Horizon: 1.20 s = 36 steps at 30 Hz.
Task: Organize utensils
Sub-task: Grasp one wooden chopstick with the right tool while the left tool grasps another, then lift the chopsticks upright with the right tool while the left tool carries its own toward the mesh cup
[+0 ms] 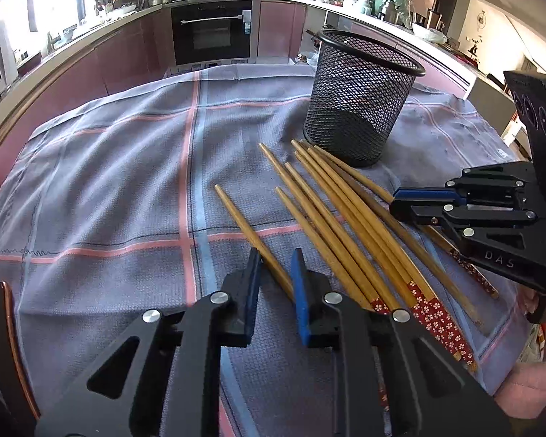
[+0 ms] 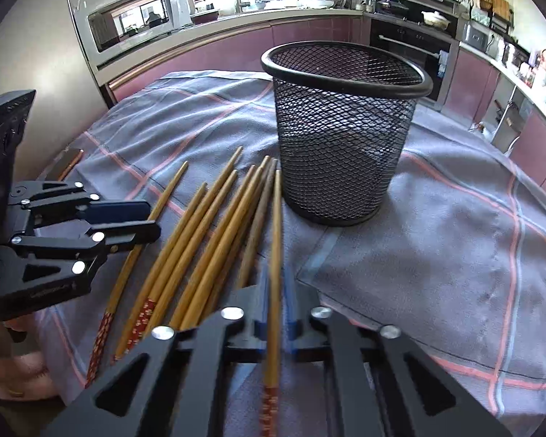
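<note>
Several bamboo chopsticks (image 1: 345,225) with red flowered ends lie fanned on the checked cloth in front of a black mesh basket (image 1: 356,109), which stands upright. My left gripper (image 1: 276,255) has its jaws narrowed on the leftmost chopstick (image 1: 236,218). That stick crosses the gap slantwise and touches both blue pads while resting on the cloth. My right gripper (image 2: 276,284) is shut on another chopstick (image 2: 276,225), whose tip points at the basket (image 2: 345,138). In the left wrist view the right gripper (image 1: 393,205) sits at the pile's right side. In the right wrist view the left gripper (image 2: 153,218) sits at the pile's left.
The grey-blue cloth (image 1: 109,182) covers the table and is bare on the left. A dark chair back (image 1: 3,327) stands at the table's near left edge. Kitchen counters and an oven (image 1: 211,32) lie beyond. A person's hand (image 2: 14,375) holds the left gripper.
</note>
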### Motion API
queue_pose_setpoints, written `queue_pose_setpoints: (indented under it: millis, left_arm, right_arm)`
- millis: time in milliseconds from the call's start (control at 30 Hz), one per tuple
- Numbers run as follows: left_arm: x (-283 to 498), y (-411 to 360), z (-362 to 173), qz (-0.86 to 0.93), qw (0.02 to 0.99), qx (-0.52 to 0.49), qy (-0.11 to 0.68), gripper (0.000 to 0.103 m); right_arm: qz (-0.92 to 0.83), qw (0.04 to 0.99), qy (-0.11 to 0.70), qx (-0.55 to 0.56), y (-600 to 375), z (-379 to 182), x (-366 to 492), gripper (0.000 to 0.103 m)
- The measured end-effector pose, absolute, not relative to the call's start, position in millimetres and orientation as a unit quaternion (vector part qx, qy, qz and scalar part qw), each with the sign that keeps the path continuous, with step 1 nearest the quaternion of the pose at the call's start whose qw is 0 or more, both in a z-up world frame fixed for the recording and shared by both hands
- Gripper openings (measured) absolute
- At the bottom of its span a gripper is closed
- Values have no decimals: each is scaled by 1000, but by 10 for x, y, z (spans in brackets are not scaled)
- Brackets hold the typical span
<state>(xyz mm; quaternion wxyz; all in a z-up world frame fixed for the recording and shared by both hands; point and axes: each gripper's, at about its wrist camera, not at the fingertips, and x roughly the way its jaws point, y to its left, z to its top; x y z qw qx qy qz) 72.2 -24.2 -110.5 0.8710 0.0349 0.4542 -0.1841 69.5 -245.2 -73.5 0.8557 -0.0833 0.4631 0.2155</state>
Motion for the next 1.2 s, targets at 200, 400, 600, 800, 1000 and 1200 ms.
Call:
queue_pose_setpoints:
  millis: [200, 400, 600, 800, 1000, 1200]
  left_arm:
    - [706, -155, -1092, -185, 872, -1, 453, 9]
    - [634, -74, -932, -191, 881, -14, 432, 7]
    - [551, 13, -624, -212, 890, -29, 403, 7]
    - [470, 83, -207, -244, 899, -45, 360, 6]
    - [458, 143, 214, -272, 906, -69, 317, 6]
    - [469, 159, 665, -288, 914, -87, 273, 5]
  right_arm:
    - [228, 861, 451, -53, -2538, -640, 626, 5]
    - [259, 872, 416, -15, -2642, -374, 528, 5]
    - [269, 891, 365, 7, -2744, -46, 443, 5]
    - [266, 910, 317, 27, -2844, 255, 433, 5]
    - [263, 923, 279, 41, -2943, 495, 477, 5]
    - [255, 935, 243, 44, -2997, 724, 563, 5]
